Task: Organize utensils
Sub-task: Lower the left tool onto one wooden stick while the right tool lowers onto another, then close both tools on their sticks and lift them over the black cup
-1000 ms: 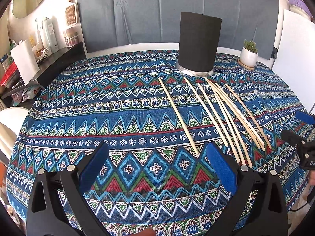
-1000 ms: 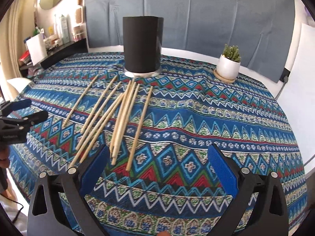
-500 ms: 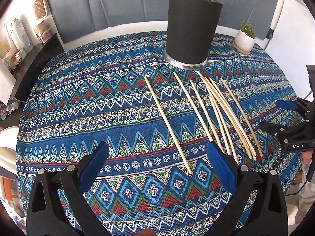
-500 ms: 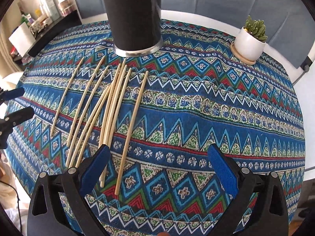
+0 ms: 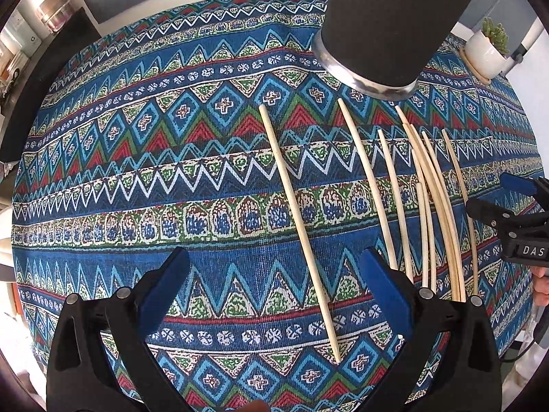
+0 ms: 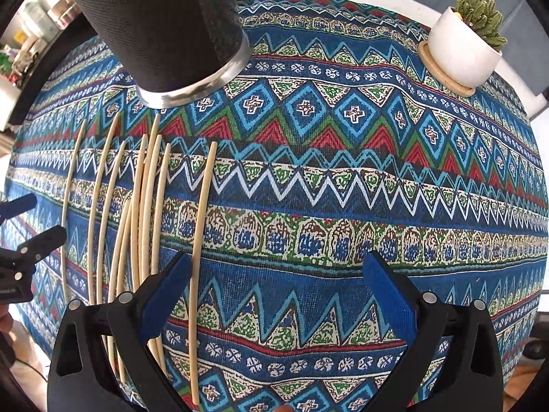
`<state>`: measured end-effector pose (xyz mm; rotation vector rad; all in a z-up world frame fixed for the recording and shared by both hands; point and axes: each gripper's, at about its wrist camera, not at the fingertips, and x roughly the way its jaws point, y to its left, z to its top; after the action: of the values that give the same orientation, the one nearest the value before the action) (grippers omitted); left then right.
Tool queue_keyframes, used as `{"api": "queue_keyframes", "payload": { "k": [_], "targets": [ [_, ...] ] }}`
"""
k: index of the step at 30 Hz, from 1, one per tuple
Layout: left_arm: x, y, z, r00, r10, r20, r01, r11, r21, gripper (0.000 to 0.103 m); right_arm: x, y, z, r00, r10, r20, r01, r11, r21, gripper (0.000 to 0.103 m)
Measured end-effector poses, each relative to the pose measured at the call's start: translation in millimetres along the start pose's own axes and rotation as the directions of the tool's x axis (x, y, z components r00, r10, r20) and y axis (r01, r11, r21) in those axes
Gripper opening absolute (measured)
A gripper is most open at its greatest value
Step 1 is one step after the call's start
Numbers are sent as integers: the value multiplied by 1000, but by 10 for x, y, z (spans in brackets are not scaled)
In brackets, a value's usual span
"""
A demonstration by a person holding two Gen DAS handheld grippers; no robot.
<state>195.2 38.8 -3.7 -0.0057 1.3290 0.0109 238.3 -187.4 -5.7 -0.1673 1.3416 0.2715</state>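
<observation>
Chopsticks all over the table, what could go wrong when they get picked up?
The chopsticks in the middle bunch overlap, so a hand-held gripper might lift two or knock neighbours away. The holder is tall and narrow; a bump while dropping one in might tip it. Both grippers are close together and could collide.

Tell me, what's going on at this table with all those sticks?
A person holds a two-finger gripper in each hand over a patterned tablecloth. Loose wooden chopsticks lie fanned out before a tall black holder. The left gripper and right gripper hover with jaws open; nothing is picked up yet.
</observation>
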Motion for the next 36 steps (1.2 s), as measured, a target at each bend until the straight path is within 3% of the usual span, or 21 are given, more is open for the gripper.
{"api": "queue_keyframes", "payload": {
  "k": [3,6,13,21,27,29,30,31,32,33,35,36],
  "targets": [
    [81,-66,39,998,66,4,-66,997,28,98,9,34,16,1000,-25,9,26,999,-21,96],
    [129,0,75,999,11,-31,-11,1000,0,98,-16,41,-31,999,-21,33,22,999,-26,97],
    [127,105,66,999,1,41,-2,1000,23,99,2,57,-118,999,-18,27,19,999,-43,97],
    [100,84,-15,1000,5,28,-6,1000,31,99,27,66,-83,999,-13,33,15,998,-55,97],
    [96,50,45,998,-8,68,4,998,64,98,-3,61,-85,999,-14,41,17,998,-63,94],
    [53,38,-16,996,-10,92,4,998,63,93,-35,52,-129,998,-11,63,16,997,-70,85],
    [21,38,-40,994,-12,106,5,998,66,83,-90,12,-174,997,-10,82,16,997,-70,70],
    [-14,43,-67,993,-16,117,7,997,73,77,-135,-15,-199,995,-8,97,15,998,-67,48],
    [-47,79,-97,992,-23,127,12,996,83,63,-175,-58,-224,994,-6,107,13,998,-63,34],
    [-79,97,-120,990,-30,136,17,995,96,50,-203,-112,-251,993,-3,114,10,998,-58,13],
    [-115,155,-154,989,-40,140,24,993,113,32,-224,-211,-308,992,10,125,-2,998,-66,9],
    [-129,201,-167,989,-42,143,27,994,106,15,-234,-254,-336,991,0,136,10,997,-71,6]
  ]
}}
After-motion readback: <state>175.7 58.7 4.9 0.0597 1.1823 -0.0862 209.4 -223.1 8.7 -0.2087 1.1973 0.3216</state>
